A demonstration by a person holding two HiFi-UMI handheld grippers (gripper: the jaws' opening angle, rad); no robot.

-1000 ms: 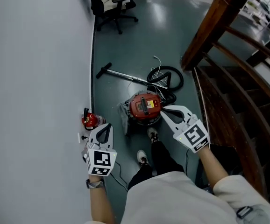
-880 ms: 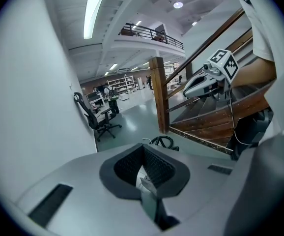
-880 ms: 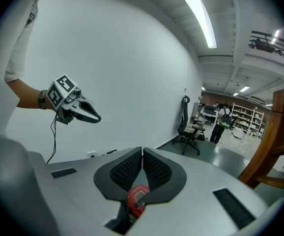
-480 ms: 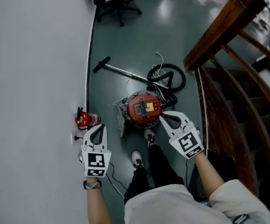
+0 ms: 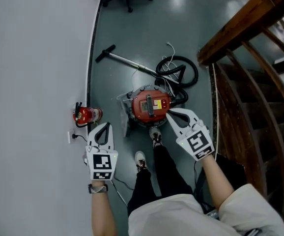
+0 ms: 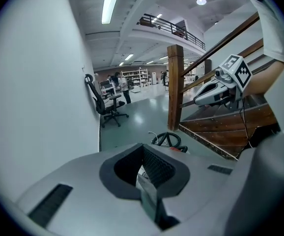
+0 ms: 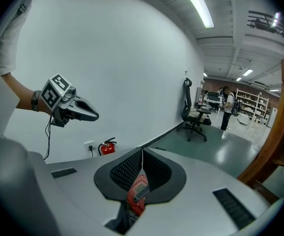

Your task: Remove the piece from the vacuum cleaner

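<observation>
Head view: red round canister vacuum cleaner (image 5: 151, 105) sits on grey-green floor (image 5: 132, 33), just ahead of the person's shoes (image 5: 155, 135). A black coiled hose (image 5: 179, 73) lies on the vac's far side, and a metal wand w/ black handle (image 5: 127, 63) runs off beyond that. A red fire extinguisher (image 5: 85, 114) stands to the vac's left by the white wall (image 5: 29, 58). A wooden staircase (image 5: 250, 82) is to its right.

Left claw (image 5: 103, 126) hangs left of the vac, nearer the extinguisher, well apart from the body. Right claw (image 5: 171, 113) hovers by the vac's near right edge; contact can't be confirmed, looks apart. Both are pressed together and empty. In the right gripper view the red shell (image 7: 137, 193) only shows past the shut tips, not pinched.

Step, as I read it: approach, nothing gripped yet, piece not yet off. Which piece is meant I can't tell; the hose joint or a pale part on the vac's left side (image 5: 126, 113) are candidates.

Next move prob. needs both claws lowered to the vac and spread. One would steady the body while the other pinches the piece at its joint and pulls it free.
</observation>
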